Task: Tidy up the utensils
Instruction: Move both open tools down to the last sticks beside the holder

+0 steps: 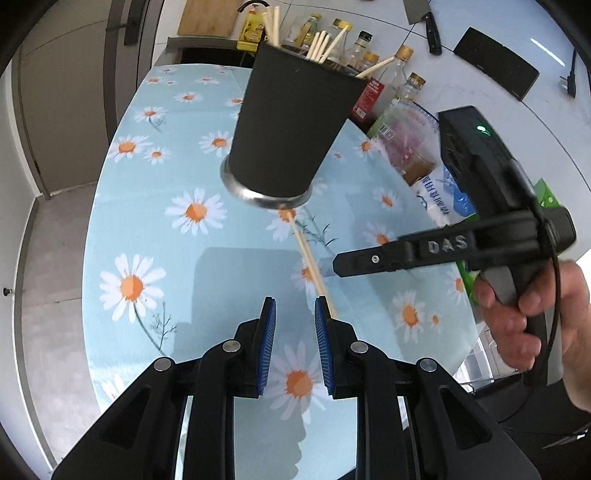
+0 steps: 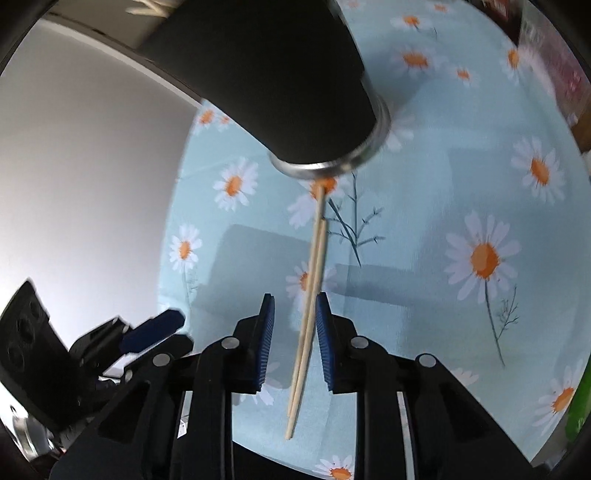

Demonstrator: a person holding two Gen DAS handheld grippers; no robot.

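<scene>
A black utensil cup (image 1: 291, 125) with a steel base stands on the daisy tablecloth (image 1: 147, 221), holding several pale chopsticks (image 1: 325, 44). It also shows in the right wrist view (image 2: 280, 85). A pair of chopsticks (image 2: 310, 295) lies on the cloth, tips at the cup's base; it also shows in the left wrist view (image 1: 310, 262). My right gripper (image 2: 293, 317) is open, its jaws either side of the pair just above them. My left gripper (image 1: 294, 314) is open and empty, with the chopsticks' near end beside its right finger.
Oil and sauce bottles (image 1: 369, 59) stand behind the cup. Food packets (image 1: 410, 144) lie at the table's right. A cleaver (image 1: 424, 18) hangs on the tiled wall. The table edge curves along the left, with floor (image 1: 55, 258) below.
</scene>
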